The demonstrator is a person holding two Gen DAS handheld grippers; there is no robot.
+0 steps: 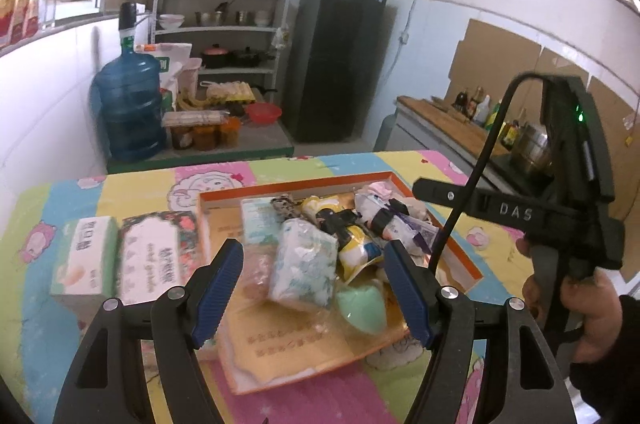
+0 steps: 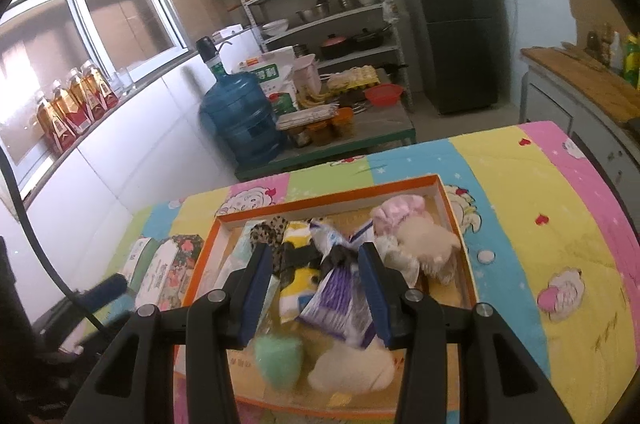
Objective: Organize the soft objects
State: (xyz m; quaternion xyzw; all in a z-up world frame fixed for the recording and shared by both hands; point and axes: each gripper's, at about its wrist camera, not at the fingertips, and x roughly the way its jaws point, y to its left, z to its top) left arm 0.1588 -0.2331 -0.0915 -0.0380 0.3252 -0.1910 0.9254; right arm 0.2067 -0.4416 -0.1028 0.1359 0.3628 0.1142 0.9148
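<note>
An orange-rimmed box [image 1: 224, 196] [image 2: 320, 198] lies on the patterned tablecloth, full of soft items. They include a pale blue tissue pack [image 1: 304, 264], a green puff [image 1: 362, 308] [image 2: 278, 360], a yellow-and-black piece [image 2: 298, 284], a purple-white packet [image 2: 340, 300] and pink and cream plush [image 2: 416, 236]. My left gripper [image 1: 314, 246] hangs open above the tissue pack, its pads clear of it. My right gripper [image 2: 314, 252] stands half open over the purple-white packet, with no pad pressing on it. A hand [image 1: 592, 304] holds the right tool's body [image 1: 560, 208].
Two tissue boxes [image 1: 84, 256] [image 1: 154, 256] lie left of the orange box. A small white cap [image 2: 486, 257] sits on the cloth to its right. Beyond the table's far edge stand a blue water jug [image 1: 128, 104], shelves, a dark fridge [image 1: 336, 56] and a counter [image 1: 440, 116].
</note>
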